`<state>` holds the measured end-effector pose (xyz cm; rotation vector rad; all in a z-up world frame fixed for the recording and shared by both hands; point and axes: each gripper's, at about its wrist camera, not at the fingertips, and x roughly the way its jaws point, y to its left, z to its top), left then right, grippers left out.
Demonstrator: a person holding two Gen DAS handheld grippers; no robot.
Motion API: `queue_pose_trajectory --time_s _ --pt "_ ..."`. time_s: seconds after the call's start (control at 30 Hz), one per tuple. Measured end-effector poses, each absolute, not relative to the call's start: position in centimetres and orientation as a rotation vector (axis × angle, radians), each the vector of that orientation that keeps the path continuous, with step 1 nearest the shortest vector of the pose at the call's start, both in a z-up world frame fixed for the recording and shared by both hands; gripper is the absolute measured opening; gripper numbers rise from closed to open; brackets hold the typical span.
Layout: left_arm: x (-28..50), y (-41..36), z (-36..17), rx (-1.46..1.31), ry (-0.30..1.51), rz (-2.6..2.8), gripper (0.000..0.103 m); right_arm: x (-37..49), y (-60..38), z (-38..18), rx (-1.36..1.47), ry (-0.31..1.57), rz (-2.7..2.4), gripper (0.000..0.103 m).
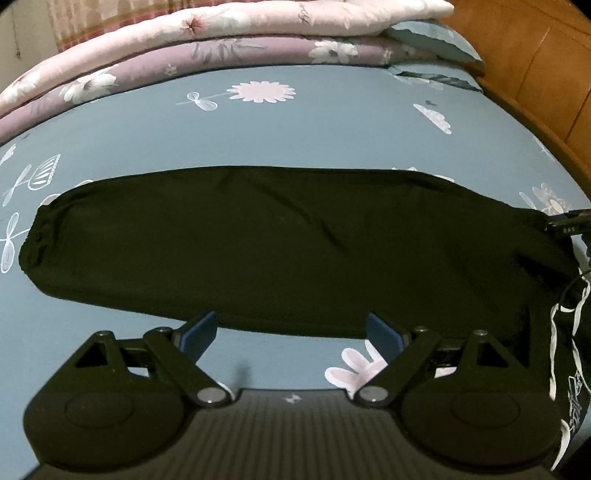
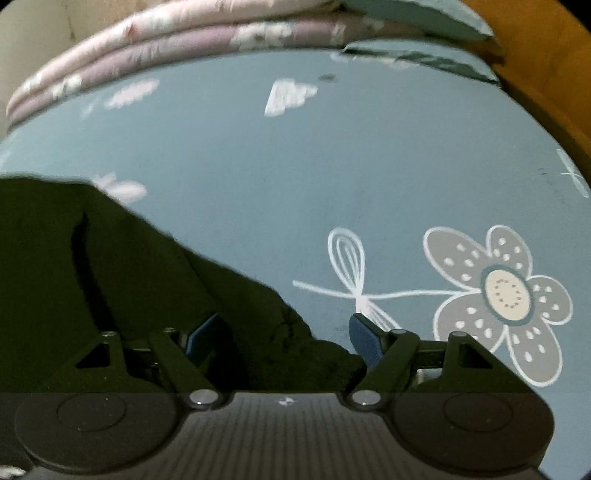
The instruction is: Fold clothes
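We hold both hand-held grippers open over the bed (image 1: pixel 295 133): left (image 1: pixel 291 332) at the near edge of the flat black garment (image 1: pixel 280 243), right (image 2: pixel 284 336) over its right end, ready to fold.

Both wrist cameras look steeply down, close over the blue floral bedsheet (image 1: pixel 314 140). Shared: black garment (image 1: pixel 295 251), folded quilts (image 2: pixel 184 40) along frame top.

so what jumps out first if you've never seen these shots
A long black garment lies flat across the middle of a blue flowered bedsheet. Folded pink and mauve quilts are stacked along the far edge. Both the left hand-held gripper and the right hand-held gripper stand open over the cloth's near edge.
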<state>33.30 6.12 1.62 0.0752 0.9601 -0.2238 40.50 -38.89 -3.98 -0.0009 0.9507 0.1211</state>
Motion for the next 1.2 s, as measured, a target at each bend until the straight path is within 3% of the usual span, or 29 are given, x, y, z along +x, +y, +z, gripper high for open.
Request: queue_pose_trajectory --time_s 0.03,0.07,0.1,0.13,0.53,0.7,0.87,1.0,1.2 --pt "33.4 6.0 1.5 0.077 0.962 -0.224 0.088 40.4 -38.7 -4.0 -0.011 0.946 0.127 0.084" --pt "33.5 6.0 1.4 0.077 0.966 -0.222 0.088 40.3 -38.4 -3.9 -0.021 0.945 0.131 0.077" --pt "33.8 6.0 1.1 0.075 0.972 -0.222 0.088 40.1 -38.2 -3.6 -0.033 0.94 0.141 0.051" --pt "34.0 5.9 0.9 0.073 0.978 -0.222 0.088 39.9 -37.9 -3.3 -0.049 0.934 0.146 0.04" --pt "34.9 5.0 0.6 0.082 0.965 -0.252 0.088 43.2 -38.8 -0.6 -0.129 0.866 -0.01 0.038" --pt "34.6 5.4 -0.1 0.068 0.983 -0.239 0.088 44.2 -38.5 -2.4 -0.135 0.906 -0.064 0.047" --pt "34.8 5.7 -0.4 0.075 0.986 -0.244 0.088 42.6 -36.7 0.8 -0.106 0.832 -0.051 0.054" --pt "35.6 5.6 -0.9 0.074 0.985 -0.251 0.088 41.2 -36.2 2.6 0.012 0.845 0.043 0.057" --pt "36.3 5.2 -2.0 0.065 1.009 -0.262 0.088 40.5 -37.0 -0.9 0.171 0.964 0.018 0.057"
